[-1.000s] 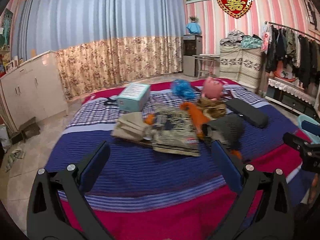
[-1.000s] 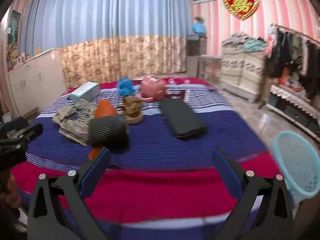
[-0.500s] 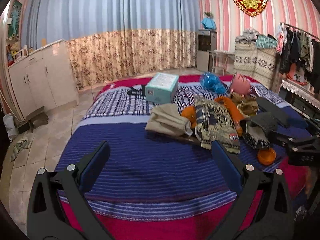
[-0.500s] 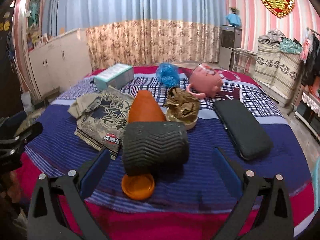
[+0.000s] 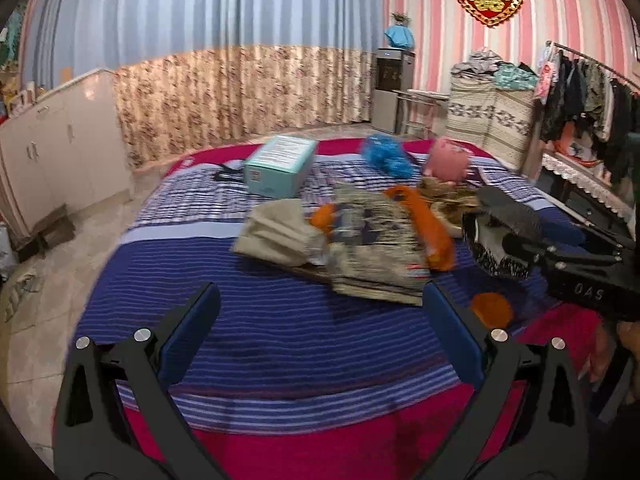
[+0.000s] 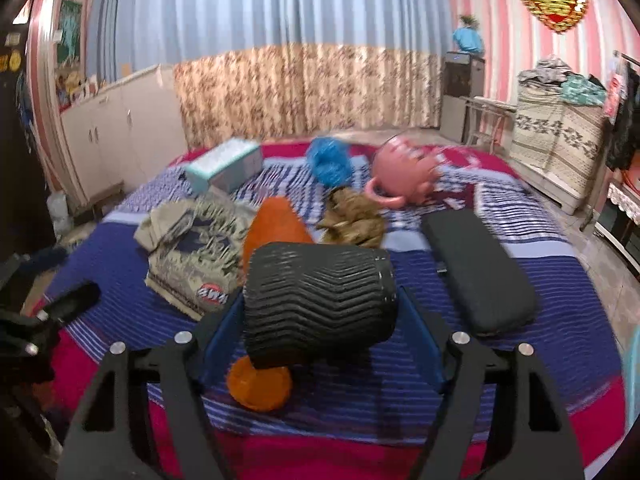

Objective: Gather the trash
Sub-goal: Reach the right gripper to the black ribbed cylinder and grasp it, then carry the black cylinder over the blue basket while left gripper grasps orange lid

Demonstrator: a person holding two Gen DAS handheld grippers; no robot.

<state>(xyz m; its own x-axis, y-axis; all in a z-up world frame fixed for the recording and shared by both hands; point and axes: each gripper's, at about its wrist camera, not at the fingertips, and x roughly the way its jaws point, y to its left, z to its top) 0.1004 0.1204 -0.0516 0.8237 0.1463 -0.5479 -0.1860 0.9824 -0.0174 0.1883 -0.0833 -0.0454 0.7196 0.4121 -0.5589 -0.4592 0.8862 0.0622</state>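
Note:
A black ribbed cup (image 6: 320,304) lies on its side on the striped bed, with an orange lid (image 6: 260,384) just below it. My right gripper (image 6: 320,324) straddles the cup and its jaws are closing. The pads stand at the cup's two ends, and I see no firm press. In the left wrist view the right gripper (image 5: 492,232) reaches in from the right around the cup (image 5: 496,240). My left gripper (image 5: 320,320) hangs open over the near part of the bed with nothing between its fingers. Beyond lie a printed paper bag (image 5: 372,256), an orange wrapper (image 5: 428,228) and crumpled brown paper (image 6: 352,220).
Further back on the bed (image 5: 260,320) are a teal box (image 5: 280,164), a blue crumpled bag (image 5: 386,156), a pink toy (image 6: 404,176), a beige folded piece (image 5: 276,236) and a black pad (image 6: 476,268). A cabinet (image 5: 60,152) stands left; a clothes rack (image 5: 584,92) stands right.
The right gripper has come up to the black cup and its jaws have narrowed around it. The left gripper has drifted a little nearer to the pile; the right gripper now shows beside the cup.

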